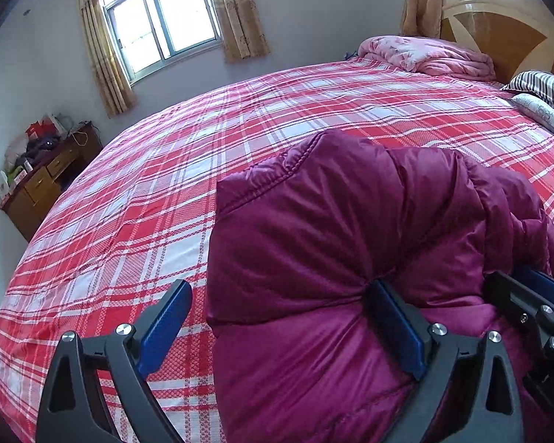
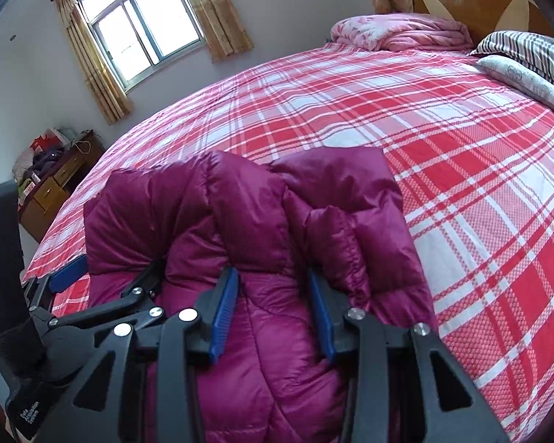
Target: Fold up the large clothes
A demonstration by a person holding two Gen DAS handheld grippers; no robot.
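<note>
Spanning the near left edge of the jacket [image 1: 351, 243], the left gripper [image 1: 280, 317] has its jaws wide apart: its right finger is pressed into the puffy fabric, its left finger sits over the bare bedspread [image 1: 136, 184], nothing pinched between them. In the right wrist view the same gripper [image 2: 110, 280] shows at the left, one finger tucked into the jacket's [image 2: 240, 229] fold, the other over the bedspread [image 2: 461, 170].

Right gripper [image 2: 273, 313] is also parted, both blue pads [image 2: 225, 313] pushed against a ridge of the jacket between them; not clamped shut on it, fabric bulges between and over the fingers. From the left wrist view it [image 1: 528, 295] sits just beside the left gripper, partly hidden by the jacket.

Jacket: maroon quilted puffer, bunched into a folded heap on the near side of the bed, upper layer doubled over toward the grippers.

Further out: pink quilt [image 1: 424, 55] folded by the headboard [image 1: 517, 37], striped pillow [image 2: 528, 51] and a pale patterned pillow [image 2: 528, 81] at the right, curtained window [image 1: 162, 18] on the far wall, cluttered wooden cabinet [image 1: 44, 181] at the left.
</note>
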